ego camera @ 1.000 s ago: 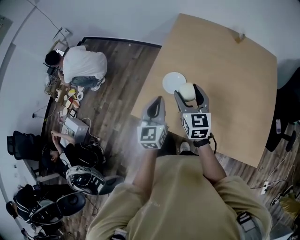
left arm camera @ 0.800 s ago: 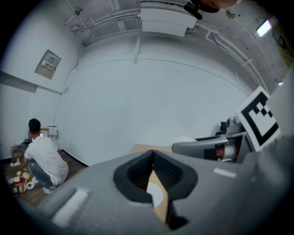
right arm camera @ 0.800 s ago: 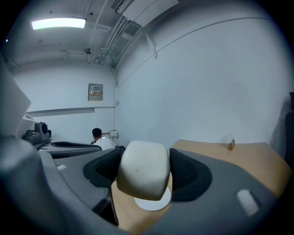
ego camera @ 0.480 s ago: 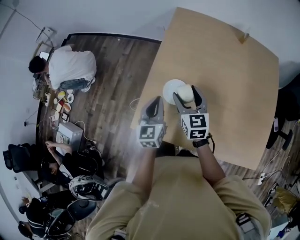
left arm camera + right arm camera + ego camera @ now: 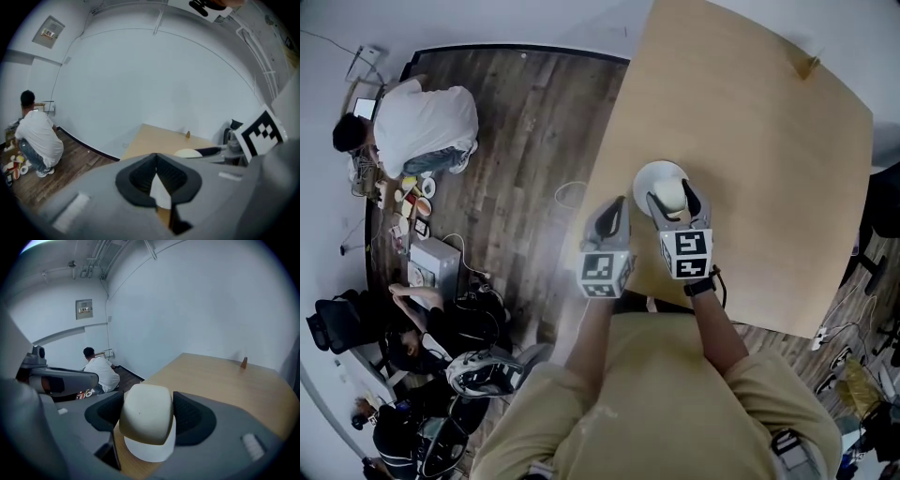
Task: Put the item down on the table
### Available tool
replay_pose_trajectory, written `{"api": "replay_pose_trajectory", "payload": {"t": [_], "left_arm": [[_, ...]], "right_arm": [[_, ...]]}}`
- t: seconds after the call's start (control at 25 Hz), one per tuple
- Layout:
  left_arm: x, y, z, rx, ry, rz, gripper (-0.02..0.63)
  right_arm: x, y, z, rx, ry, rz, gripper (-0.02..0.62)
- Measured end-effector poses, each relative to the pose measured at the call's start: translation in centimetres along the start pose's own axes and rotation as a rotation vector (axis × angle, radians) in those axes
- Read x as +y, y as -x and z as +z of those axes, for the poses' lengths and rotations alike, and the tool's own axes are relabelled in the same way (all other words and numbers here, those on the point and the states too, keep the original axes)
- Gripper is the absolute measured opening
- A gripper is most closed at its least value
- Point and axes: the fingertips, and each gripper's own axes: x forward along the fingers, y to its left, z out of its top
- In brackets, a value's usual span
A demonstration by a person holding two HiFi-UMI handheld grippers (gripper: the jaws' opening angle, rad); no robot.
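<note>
My right gripper [image 5: 672, 194] is shut on a cream rounded item [image 5: 669, 194], pinched between its two dark pads. In the right gripper view the item [image 5: 145, 416] fills the gap between the jaws. It hangs just above a white plate [image 5: 650, 175] near the left edge of the wooden table [image 5: 750, 141]; I cannot tell whether it touches the plate [image 5: 149, 453]. My left gripper [image 5: 608, 221] is shut and empty, over the table's left edge beside the right one. The left gripper view shows the item [image 5: 187, 153] off to the right.
A small brown object [image 5: 811, 66] stands at the table's far corner. To the left is wooden floor, where a person in white [image 5: 422, 117] crouches by clutter [image 5: 412, 202]. More people and gear [image 5: 441, 328] sit lower left.
My right gripper has carried the cream item from beside the white plate to over it. The left gripper has stayed beside it, still shut.
</note>
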Motion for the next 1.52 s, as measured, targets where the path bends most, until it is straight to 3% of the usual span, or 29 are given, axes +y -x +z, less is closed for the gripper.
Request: {"api": "replay_pose_trajectory", "payload": {"t": [0.56, 1.04, 1.12, 1.24, 1.52], "left_arm": [[2.1, -3.5, -3.0, 0.102, 0.041, -0.036, 0.002], [2.4, -3.6, -3.5, 0.113, 0.057, -0.031, 0.002], [2.2, -3.5, -3.2, 0.104, 0.054, -0.028, 0.002], [2.1, -3.3, -2.2, 0.079, 0.051, -0.021, 0.002], [0.0, -1.3, 1.3, -0.004, 0.018, -0.018, 0.002]], "right_arm": [[-0.2, -7.0, -7.0, 0.179, 0.022, -0.029, 0.33], [-1.6, -8.5, -9.3, 0.241, 0.018, -0.074, 0.332], [-1.9, -8.3, -9.0, 0.233, 0.037, -0.093, 0.338], [-1.8, -7.8, -7.3, 0.186, 0.065, -0.085, 0.407], [-1.3, -3.2, -2.2, 0.033, 0.008, -0.058, 0.376]]}}
